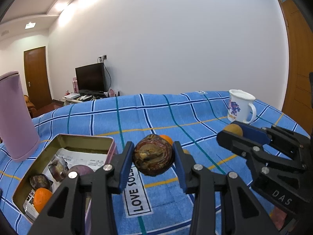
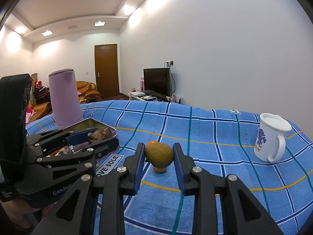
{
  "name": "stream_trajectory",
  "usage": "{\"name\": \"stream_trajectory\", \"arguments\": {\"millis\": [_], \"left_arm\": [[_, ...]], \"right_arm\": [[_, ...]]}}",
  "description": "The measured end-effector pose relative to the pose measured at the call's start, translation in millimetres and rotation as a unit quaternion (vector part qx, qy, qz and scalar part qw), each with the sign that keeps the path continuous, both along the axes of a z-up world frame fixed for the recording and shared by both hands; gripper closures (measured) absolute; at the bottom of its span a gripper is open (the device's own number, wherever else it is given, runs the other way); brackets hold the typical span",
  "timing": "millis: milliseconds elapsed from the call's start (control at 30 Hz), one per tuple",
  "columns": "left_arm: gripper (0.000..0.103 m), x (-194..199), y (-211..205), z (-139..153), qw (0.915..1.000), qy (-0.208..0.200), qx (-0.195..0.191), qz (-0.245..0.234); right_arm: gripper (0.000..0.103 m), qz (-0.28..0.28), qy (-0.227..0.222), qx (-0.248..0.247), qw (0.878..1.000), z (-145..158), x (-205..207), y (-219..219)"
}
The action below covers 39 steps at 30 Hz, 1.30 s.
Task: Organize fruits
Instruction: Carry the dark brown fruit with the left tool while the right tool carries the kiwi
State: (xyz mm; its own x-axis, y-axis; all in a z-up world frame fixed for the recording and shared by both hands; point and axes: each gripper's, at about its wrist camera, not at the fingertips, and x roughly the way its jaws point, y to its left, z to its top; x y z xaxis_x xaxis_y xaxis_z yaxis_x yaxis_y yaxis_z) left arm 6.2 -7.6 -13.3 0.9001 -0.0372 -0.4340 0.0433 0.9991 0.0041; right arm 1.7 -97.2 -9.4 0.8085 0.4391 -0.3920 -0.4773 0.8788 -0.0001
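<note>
My left gripper point(image 1: 153, 156) is shut on a dark brown mottled fruit point(image 1: 153, 157) and holds it above the cloth, just right of an open metal tin point(image 1: 82, 140). The tin holds an orange point(image 1: 42, 198), a purple fruit point(image 1: 83, 170) and dark fruits point(image 1: 40, 181). My right gripper point(image 2: 158, 157) is shut on a yellow-green mango-like fruit point(image 2: 159, 154), held above the cloth. Two oranges lie behind it on the cloth point(image 2: 158, 170); one shows behind the brown fruit in the left wrist view point(image 1: 166, 138). The left gripper also shows in the right wrist view point(image 2: 92, 137).
A blue checked cloth point(image 2: 215, 137) covers the table. A tall lilac bottle point(image 2: 64, 98) stands behind the tin. A white mug point(image 2: 271, 137) stands at the far right. A television point(image 2: 156, 82) and doors are in the background.
</note>
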Motion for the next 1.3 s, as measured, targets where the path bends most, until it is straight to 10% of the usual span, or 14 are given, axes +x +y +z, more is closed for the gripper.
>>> {"name": "stream_trajectory", "arguments": {"millis": [1300], "left_arm": [[0.061,-30.3,57.3,-3.3,0.9985,0.018,-0.006,0.052]], "right_arm": [[0.072,0.058,0.015,-0.018,0.998,-5.4,-14.4,60.1]]}}
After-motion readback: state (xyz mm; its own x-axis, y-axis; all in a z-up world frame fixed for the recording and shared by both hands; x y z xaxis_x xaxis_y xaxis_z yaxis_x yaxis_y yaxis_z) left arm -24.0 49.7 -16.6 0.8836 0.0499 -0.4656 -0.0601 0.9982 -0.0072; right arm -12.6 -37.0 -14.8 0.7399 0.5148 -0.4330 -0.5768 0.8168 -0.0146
